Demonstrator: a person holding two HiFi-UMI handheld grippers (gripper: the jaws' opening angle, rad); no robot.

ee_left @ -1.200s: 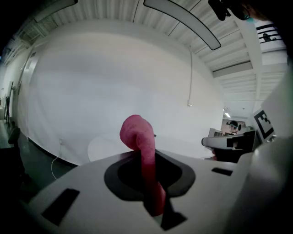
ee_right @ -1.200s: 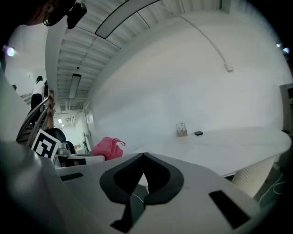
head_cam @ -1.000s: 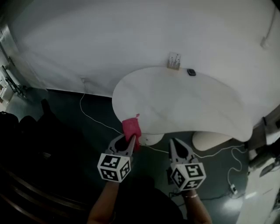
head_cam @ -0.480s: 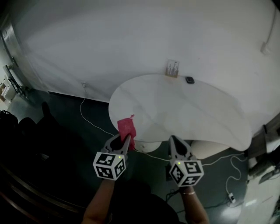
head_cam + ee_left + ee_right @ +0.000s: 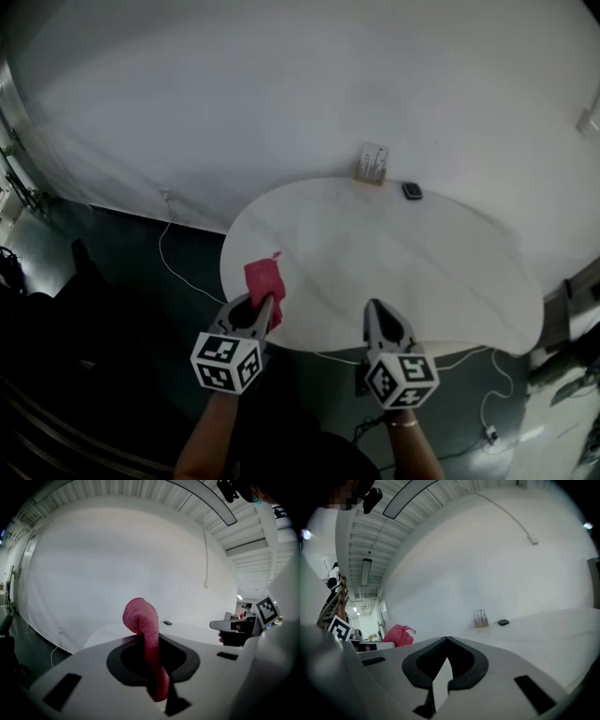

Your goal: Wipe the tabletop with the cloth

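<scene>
A pink cloth (image 5: 263, 282) hangs from my left gripper (image 5: 265, 302), whose jaws are shut on it; it hovers over the near left edge of the white rounded tabletop (image 5: 394, 262). In the left gripper view the pink cloth (image 5: 145, 639) rises bunched between the closed jaws of the left gripper (image 5: 146, 641). My right gripper (image 5: 372, 310) is shut and holds nothing, at the table's near edge. In the right gripper view the right gripper (image 5: 446, 640) has its tips together, with the pink cloth (image 5: 399, 635) off to the left.
A small card stand (image 5: 372, 162) and a small black object (image 5: 412, 190) sit at the table's far edge by the white wall. A white cable (image 5: 173, 253) runs over the dark floor at left. More cables (image 5: 492, 398) lie at lower right.
Both grippers and the cloth now stand over the table's near edge; the table appears closer beneath them than before. Both grippers' states are unchanged.
</scene>
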